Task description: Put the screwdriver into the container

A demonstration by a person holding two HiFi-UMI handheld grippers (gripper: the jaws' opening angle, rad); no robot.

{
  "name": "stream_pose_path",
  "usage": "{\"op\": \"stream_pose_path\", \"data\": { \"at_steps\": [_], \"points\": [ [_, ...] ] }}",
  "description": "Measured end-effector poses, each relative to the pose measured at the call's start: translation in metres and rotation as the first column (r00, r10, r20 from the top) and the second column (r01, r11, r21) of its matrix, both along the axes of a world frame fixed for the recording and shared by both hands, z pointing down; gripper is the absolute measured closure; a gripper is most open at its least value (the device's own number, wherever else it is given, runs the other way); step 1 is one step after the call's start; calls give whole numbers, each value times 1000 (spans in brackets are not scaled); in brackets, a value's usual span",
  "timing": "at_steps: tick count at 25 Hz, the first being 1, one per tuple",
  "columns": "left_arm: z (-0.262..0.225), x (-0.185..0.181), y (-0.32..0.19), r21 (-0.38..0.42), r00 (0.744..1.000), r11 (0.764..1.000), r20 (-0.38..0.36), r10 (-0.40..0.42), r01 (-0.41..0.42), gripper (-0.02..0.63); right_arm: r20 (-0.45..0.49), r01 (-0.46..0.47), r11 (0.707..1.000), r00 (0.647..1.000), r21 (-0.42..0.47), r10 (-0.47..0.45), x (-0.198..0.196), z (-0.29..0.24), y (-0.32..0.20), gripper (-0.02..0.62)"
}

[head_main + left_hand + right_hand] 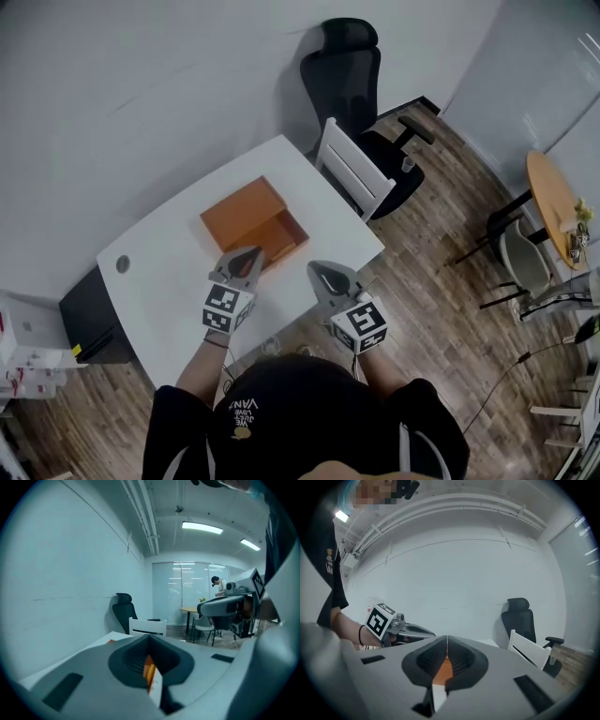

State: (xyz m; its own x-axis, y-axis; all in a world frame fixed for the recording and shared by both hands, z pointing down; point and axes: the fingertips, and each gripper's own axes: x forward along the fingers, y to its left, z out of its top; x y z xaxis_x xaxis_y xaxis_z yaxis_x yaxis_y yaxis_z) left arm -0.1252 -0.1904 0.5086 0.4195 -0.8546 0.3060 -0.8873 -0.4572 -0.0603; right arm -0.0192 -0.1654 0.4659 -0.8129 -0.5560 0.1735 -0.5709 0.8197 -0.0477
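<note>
An orange container (255,223) sits in the middle of the white table (169,281), its open cavity (284,236) facing the near right. No screwdriver shows in the head view. My left gripper (246,255) hovers just before the container's near edge, jaws shut and holding nothing. My right gripper (323,272) hangs over the table's near right edge, also shut and empty. In the left gripper view the shut left gripper (150,637) frames a sliver of orange container (146,663) and a small yellow-orange shape I cannot identify. The right gripper (446,639) shows orange (445,668) below its jaws.
A white chair (352,173) stands at the table's far right side, with a black office chair (352,84) behind it. A cable hole (123,263) marks the table's left end. A black cabinet (89,319) is at the left, a round wooden table (553,197) far right.
</note>
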Motion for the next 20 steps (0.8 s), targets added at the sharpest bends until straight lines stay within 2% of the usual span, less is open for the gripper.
{"op": "stream_pose_path", "data": {
  "at_steps": [10,17,20],
  "points": [
    [-27,7,22,72,1000,997,-9,-14,14,591,8,19,1000,1000,20,-19,-2,-7,0,583],
    [-37,8,35,84,999,996,-30,-31,33,590,13,26,999,1000,22,-26,-1,-6,0,583],
    [-36,5,42,89,999,995,-14,-44,45,589,14,33,999,999,17,-33,-3,-4,1,583]
  ]
}}
